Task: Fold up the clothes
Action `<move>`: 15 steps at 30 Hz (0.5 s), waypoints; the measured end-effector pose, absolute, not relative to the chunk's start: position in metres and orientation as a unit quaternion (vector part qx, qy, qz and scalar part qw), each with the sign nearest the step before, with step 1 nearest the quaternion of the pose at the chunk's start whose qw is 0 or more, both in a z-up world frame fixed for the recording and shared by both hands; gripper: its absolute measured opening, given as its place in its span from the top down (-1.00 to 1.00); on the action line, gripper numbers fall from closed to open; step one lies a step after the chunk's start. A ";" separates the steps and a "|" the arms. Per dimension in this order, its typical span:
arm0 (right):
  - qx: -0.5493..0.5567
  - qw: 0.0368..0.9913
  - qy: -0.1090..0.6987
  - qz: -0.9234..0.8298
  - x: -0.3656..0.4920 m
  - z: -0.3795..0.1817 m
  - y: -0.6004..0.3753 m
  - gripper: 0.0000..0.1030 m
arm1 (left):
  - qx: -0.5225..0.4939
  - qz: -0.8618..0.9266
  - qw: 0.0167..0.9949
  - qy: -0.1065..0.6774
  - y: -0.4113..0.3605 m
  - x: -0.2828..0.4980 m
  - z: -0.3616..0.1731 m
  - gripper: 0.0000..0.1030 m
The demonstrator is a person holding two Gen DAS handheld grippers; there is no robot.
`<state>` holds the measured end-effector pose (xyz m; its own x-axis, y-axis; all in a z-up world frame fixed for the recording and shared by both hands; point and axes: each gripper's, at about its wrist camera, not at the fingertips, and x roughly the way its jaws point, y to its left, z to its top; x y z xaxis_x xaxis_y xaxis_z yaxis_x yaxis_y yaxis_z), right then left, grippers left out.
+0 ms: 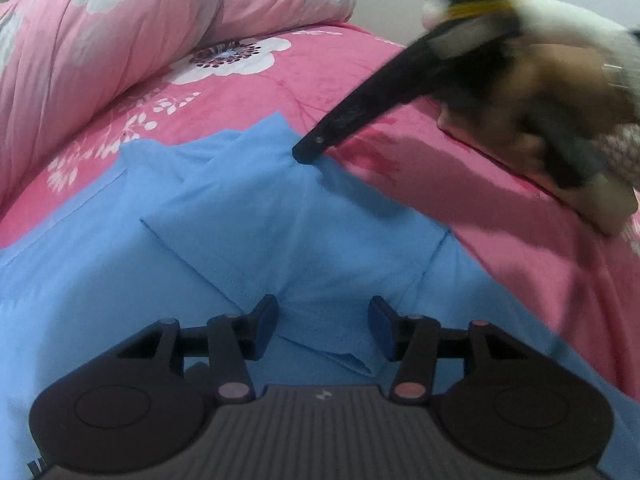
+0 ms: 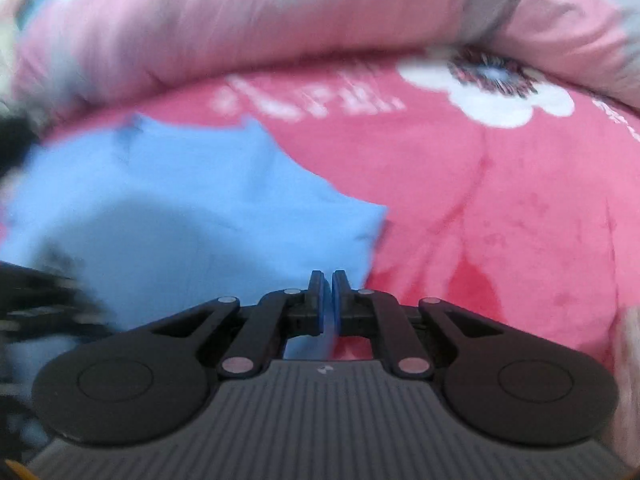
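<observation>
No legible text, number or brand name is showing in either view. A small pale emblem is sitting on the ribbed grey housing (image 1: 324, 395) behind and midway between the left gripper's fingers, and a like emblem is showing on the same housing (image 2: 322, 369) behind the right gripper's fingers, but neither is resolving into letters. A few pale marks are appearing at the bottom left edge of the left wrist view, behind and left of the fingers, cut off and unreadable.
</observation>
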<state>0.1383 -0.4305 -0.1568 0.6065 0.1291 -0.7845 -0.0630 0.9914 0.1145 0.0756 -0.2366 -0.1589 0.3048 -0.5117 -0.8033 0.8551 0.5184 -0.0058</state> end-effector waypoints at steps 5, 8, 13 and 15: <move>0.108 0.911 0.398 0.017 0.147 -0.138 -0.460 0.89 | 0.209 -0.446 0.774 0.397 -0.233 0.079 -0.159 -0.01; 0.105 0.898 0.421 0.069 0.151 -0.142 -0.448 0.89 | 0.207 -0.451 0.772 0.397 -0.231 0.080 -0.160 -0.01; 0.114 0.907 0.405 -0.007 0.168 -0.163 -0.458 0.97 | 0.187 -0.457 0.768 0.407 -0.227 0.087 -0.159 -0.01; 0.144 0.914 0.375 -0.058 0.164 -0.157 -0.470 0.89 | 0.178 -0.460 0.766 0.412 -0.224 0.089 -0.158 -0.01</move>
<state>0.1643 -0.4700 -0.1570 0.7117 0.0014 -0.7025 0.2146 0.9518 0.2193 0.0892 -0.2238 -0.1583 0.2373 -0.5594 -0.7942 0.8518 0.5129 -0.1068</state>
